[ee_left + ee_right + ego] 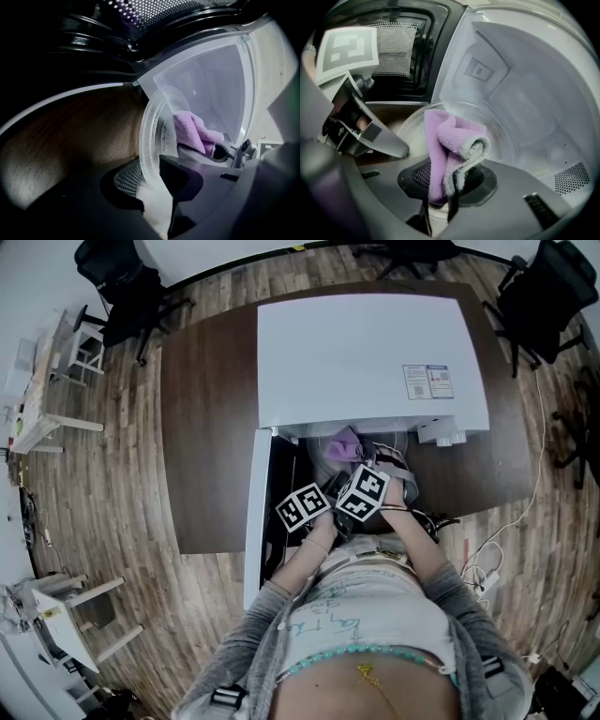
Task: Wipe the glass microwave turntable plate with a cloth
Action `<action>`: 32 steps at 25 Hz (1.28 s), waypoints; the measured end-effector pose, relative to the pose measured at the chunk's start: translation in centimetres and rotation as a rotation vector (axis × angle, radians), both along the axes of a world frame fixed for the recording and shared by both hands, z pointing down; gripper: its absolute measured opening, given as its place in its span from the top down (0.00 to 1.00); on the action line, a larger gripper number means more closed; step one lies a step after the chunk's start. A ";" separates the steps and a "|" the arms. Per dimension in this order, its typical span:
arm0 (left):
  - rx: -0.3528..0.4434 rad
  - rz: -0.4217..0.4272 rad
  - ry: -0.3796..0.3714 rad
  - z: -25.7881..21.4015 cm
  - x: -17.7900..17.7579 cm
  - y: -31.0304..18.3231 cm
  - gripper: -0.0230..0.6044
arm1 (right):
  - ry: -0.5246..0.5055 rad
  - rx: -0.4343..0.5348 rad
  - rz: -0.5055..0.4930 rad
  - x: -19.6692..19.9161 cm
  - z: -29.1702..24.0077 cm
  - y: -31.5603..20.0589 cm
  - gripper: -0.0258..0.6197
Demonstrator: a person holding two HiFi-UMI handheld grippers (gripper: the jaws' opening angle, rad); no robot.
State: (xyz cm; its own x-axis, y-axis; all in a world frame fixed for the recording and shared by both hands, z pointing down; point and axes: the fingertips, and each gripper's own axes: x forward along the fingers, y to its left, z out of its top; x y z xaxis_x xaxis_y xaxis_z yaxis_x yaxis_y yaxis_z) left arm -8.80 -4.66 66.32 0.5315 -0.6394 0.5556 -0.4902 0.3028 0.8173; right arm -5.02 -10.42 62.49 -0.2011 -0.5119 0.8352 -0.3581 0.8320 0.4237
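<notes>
From the head view, a white microwave sits on a dark wooden table, its door swung open at the microwave's front left. The left gripper and right gripper both reach into the microwave's mouth, where a purple cloth shows. In the left gripper view, the glass turntable plate stands nearly on edge just in front of the microwave's white cavity, its lower rim clamped between the left gripper's two pads; the cloth lies against the face of the plate turned toward the cavity. In the right gripper view, the right gripper's jaws are closed narrowly on the folded cloth, which rests on the plate with the microwave's back wall beyond it.
</notes>
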 end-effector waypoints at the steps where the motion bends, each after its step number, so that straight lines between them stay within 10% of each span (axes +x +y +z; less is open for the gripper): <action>1: 0.001 0.002 -0.002 0.0 0.0 0.0 0.76 | 0.000 -0.003 -0.007 -0.1 0.1 0.0 0.79; 32: 0.012 0.018 -0.016 -0.1 -0.2 -0.1 0.76 | -0.051 0.062 0.100 2.2 -2.0 -5.0 0.79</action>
